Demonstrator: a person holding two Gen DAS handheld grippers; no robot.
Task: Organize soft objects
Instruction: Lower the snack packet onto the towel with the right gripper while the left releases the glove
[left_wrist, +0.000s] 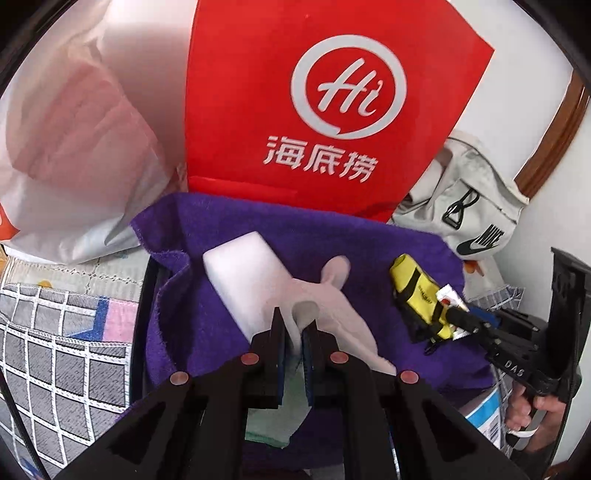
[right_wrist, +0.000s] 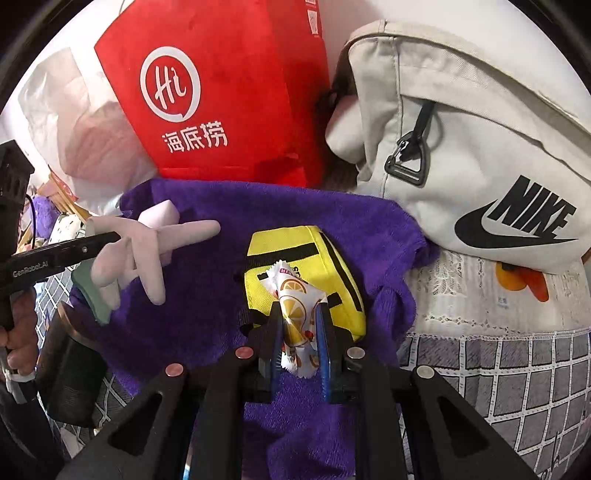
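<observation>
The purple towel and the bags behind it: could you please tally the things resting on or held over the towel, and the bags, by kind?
Bags behind purple towel: 3 (red bag, Nike bag, white plastic bag)
Yellow pouch: 1
Pale glove: 1
White foam block: 1
Candy wrapper: 1
Total: 7

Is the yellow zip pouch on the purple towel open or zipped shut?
Cannot tell. The yellow fabric pouch lies flat on the purple terry towel, but the orange-print snack packet covers part of its black zipper line.
</observation>
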